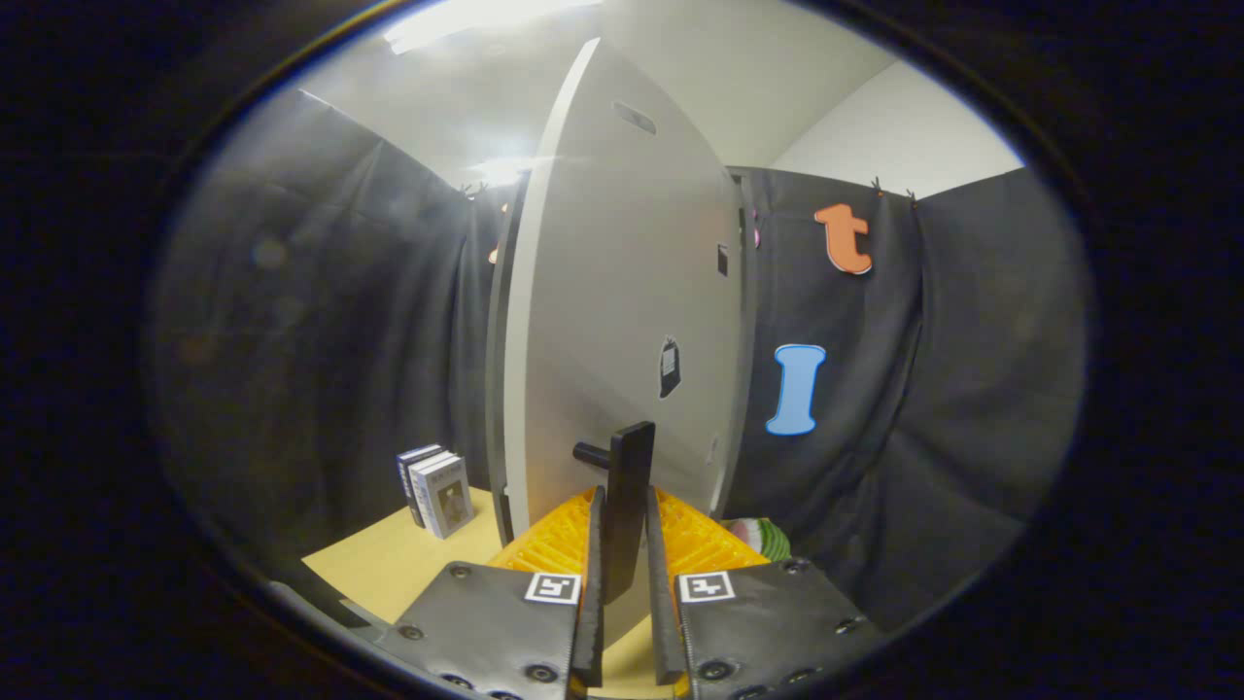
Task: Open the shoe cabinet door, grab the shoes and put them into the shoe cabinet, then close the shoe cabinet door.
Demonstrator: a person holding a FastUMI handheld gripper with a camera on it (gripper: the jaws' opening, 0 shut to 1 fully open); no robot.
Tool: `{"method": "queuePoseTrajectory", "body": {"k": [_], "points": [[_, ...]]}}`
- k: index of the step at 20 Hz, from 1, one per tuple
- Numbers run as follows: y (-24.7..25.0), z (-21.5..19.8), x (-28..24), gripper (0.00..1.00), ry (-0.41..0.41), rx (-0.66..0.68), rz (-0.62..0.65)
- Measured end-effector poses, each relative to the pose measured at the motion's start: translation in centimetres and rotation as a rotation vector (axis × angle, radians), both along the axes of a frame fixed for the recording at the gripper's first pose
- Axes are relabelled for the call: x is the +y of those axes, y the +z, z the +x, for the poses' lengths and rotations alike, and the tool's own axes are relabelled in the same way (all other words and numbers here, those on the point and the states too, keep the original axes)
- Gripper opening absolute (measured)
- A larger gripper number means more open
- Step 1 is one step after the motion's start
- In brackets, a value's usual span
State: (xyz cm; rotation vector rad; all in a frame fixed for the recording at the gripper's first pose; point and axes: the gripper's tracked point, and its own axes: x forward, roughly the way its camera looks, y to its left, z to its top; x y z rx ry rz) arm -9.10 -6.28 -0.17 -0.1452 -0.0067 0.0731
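Grey-white board makes up the shoe cabinet door (pixel 622 321), which stands upright just ahead of the gripper (pixel 627 583) and is swung so that its broad face slants away to the right. A black bar handle (pixel 630 506) is fixed to the door on a short black peg that sticks out to the left. The handle's lower end sits between the two fingers (pixel 594 583), which have closed in against its sides and grip it. Each finger plate carries a small square black-and-white marker (pixel 552 587); it bears a pattern, not words. A dark tag (pixel 670 367) hangs on the door's face, its print too small to read. Low behind the fingers lies an orange slatted rack (pixel 695 540), and to its right a striped green, white and pink thing (pixel 763 537) I cannot identify. Far left, on the tan floor (pixel 389 564), stand small boxes (pixel 439 491) with unreadable writing.
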Motion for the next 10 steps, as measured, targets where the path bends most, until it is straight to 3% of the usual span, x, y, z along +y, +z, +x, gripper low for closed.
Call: {"method": "queuePoseTrajectory", "body": {"k": [8, 10], "points": [[0.4, -0.4, -6.8, 0.22, -0.106, 0.005, 0.032], [0.3, -0.6, -8.5, 0.18, -0.122, 0.007, 0.05]]}}
